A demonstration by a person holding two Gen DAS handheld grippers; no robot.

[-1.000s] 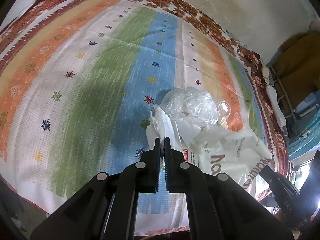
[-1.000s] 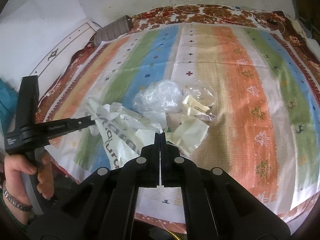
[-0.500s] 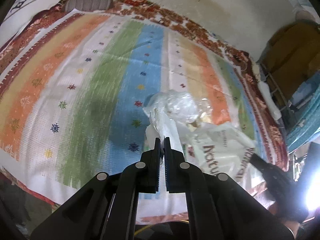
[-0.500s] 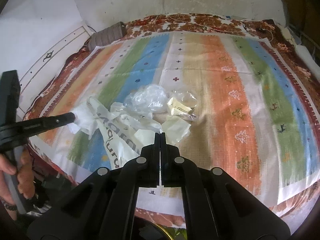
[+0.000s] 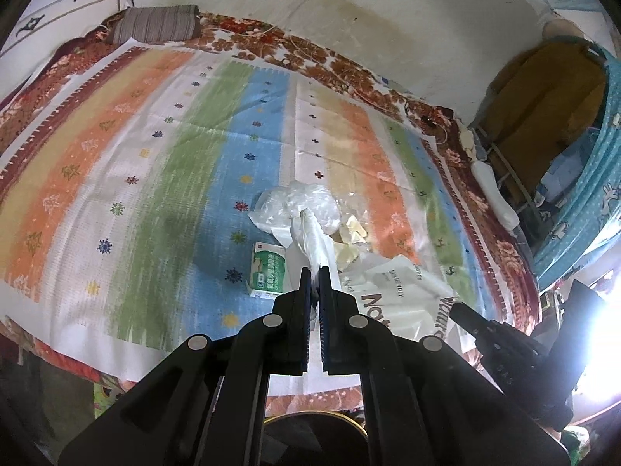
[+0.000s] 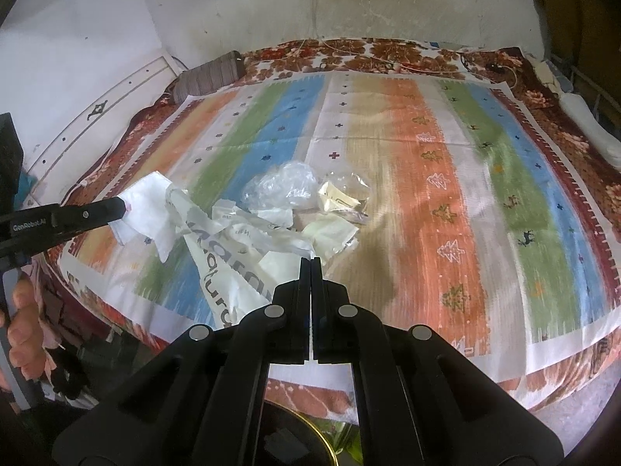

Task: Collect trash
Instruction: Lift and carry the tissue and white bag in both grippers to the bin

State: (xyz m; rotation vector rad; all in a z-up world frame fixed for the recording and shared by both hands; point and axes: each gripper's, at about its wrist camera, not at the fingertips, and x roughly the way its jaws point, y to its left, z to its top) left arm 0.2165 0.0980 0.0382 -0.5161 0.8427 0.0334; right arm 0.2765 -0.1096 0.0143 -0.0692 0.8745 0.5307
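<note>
My left gripper (image 5: 319, 272) is shut on one handle of a white printed carrier bag (image 5: 403, 295) and lifts it off the striped bed cover. My right gripper (image 6: 311, 262) is shut, seemingly on the bag's (image 6: 229, 272) other edge. The left gripper also shows in the right wrist view (image 6: 116, 209), pinching the bag's white handle. Beside the bag lie a crumpled clear plastic bag (image 5: 299, 206), yellowish wrappers (image 5: 351, 237) and a green and white carton (image 5: 268, 270). The clear plastic (image 6: 283, 190) and the wrappers (image 6: 341, 198) also show in the right wrist view.
A striped, patterned cover (image 6: 446, 178) lies over the bed, with a floral blanket (image 6: 388, 58) beneath it. A grey striped pillow (image 5: 155, 29) lies at the far corner by the wall. A round gold-rimmed container (image 6: 310, 439) stands below the bed's front edge.
Both grippers have pulled back and up from the bed, lifting the bag's mouth. The green and white carton, hidden before, now lies uncovered beside the bag.
</note>
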